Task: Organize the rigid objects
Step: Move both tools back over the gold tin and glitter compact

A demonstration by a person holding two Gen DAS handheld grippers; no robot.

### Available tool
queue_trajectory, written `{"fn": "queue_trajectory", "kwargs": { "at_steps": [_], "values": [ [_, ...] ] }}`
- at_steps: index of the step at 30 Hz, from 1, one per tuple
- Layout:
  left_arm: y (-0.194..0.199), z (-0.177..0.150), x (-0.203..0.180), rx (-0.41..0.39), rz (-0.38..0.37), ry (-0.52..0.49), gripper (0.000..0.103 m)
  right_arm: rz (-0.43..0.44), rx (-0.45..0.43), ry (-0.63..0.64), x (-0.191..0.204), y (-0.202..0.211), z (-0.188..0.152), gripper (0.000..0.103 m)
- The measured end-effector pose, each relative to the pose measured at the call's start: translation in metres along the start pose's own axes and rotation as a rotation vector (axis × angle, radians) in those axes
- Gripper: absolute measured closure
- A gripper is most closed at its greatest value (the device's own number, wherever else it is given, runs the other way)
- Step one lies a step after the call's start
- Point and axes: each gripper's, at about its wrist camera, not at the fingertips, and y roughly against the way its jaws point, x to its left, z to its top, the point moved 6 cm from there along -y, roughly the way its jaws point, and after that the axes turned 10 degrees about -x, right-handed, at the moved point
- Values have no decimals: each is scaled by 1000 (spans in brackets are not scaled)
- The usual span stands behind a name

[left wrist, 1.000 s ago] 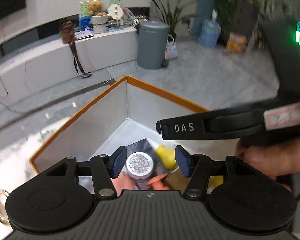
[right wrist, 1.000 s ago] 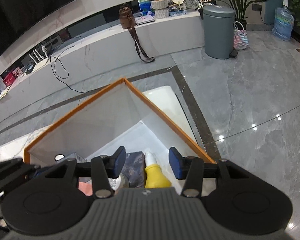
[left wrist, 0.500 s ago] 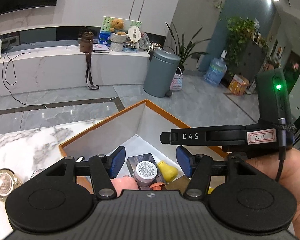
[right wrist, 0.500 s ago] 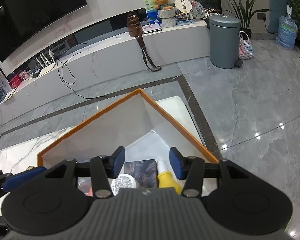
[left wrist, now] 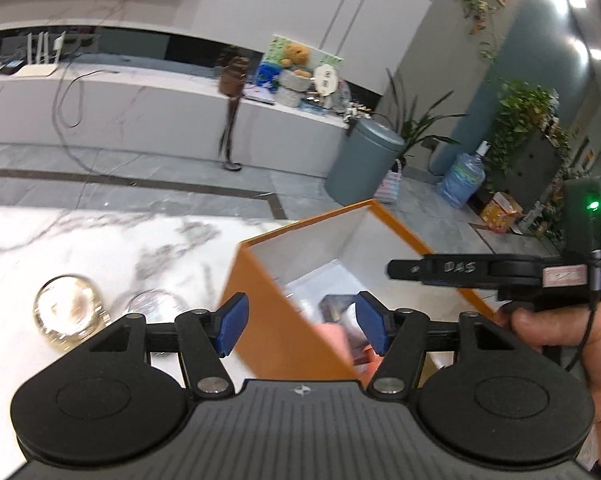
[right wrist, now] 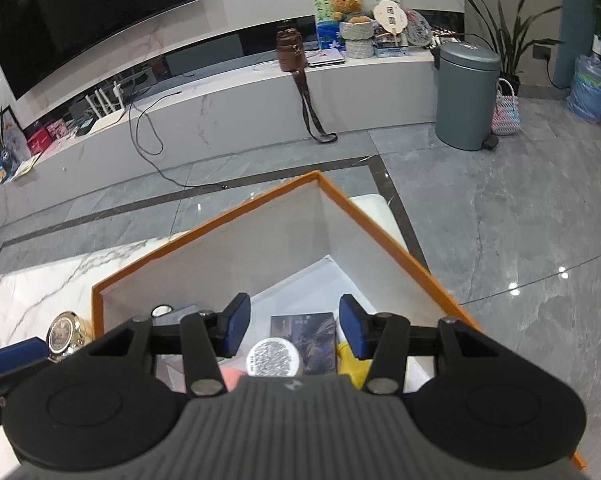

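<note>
Black grippers, blue-padded fingers (left wrist: 231,328), silver screws.

Box (left wrist: 284,320) contents blurred in left view, yellow bottle (right wrist: 350,360) mostly behind right tool, maybe.

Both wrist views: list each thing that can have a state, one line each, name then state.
left gripper: open, empty, over the box's left wall.
right gripper: open, empty, above the box.
orange box: lid off, holding items.
grey-capped jar: in the box, upright, capped.
yellow bottle: in the box.
gold-rimmed jar: on the marble table, outside the box.
bin: lid shut.
</note>
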Motion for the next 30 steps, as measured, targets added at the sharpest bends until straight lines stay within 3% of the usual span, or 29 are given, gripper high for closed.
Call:
{"fn": "queue_trajectory", "kwargs": {
  "at_steps": [6, 10, 19, 30],
  "values": [
    [15, -21, 31, 2, 57, -27, 31, -1, 0, 84, 20, 0, -5, 54],
    [26, -43, 57, 21, 94, 9, 31, 26, -2, 136, 40, 4, -11, 54],
    [44, -78, 94, 48, 153, 48, 31, 153, -54, 246, 93, 27, -25, 53],
    [57, -92, 127, 39, 233, 47, 30, 264, -27, 426, 170, 40, -74, 49]
  ]
}}
